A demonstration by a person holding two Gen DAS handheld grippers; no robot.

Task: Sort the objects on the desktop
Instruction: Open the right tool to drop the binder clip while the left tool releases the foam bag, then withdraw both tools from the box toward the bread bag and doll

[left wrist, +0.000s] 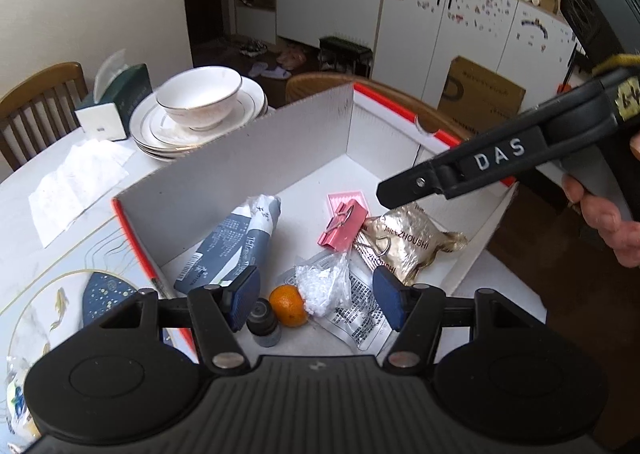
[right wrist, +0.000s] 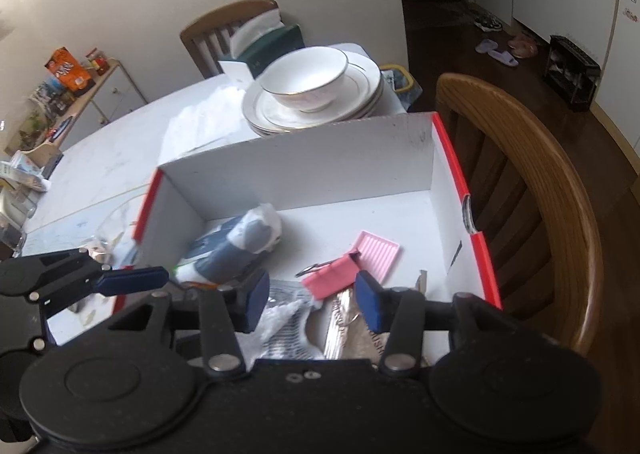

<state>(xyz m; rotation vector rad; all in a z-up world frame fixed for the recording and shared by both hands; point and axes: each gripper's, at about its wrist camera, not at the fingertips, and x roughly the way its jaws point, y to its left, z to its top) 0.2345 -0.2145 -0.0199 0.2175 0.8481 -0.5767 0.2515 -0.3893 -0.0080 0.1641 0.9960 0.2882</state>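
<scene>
Item, white box [left wrist: 224,173] on the surface: we hold the left tool [left wrist: 316,300] and right tool [right wrist: 312,304] above its contents, both parted and empty, the orange [left wrist: 288,304] directly beneath the left.

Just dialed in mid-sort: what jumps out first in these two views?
The white box with red edges fills the middle of both views, already holding an orange, a pink clip, a gold packet and a blue-grey pouch. Behind it on the table sits a white bowl on stacked plates. Both the left gripper and right gripper hang open above the box, empty.
</scene>
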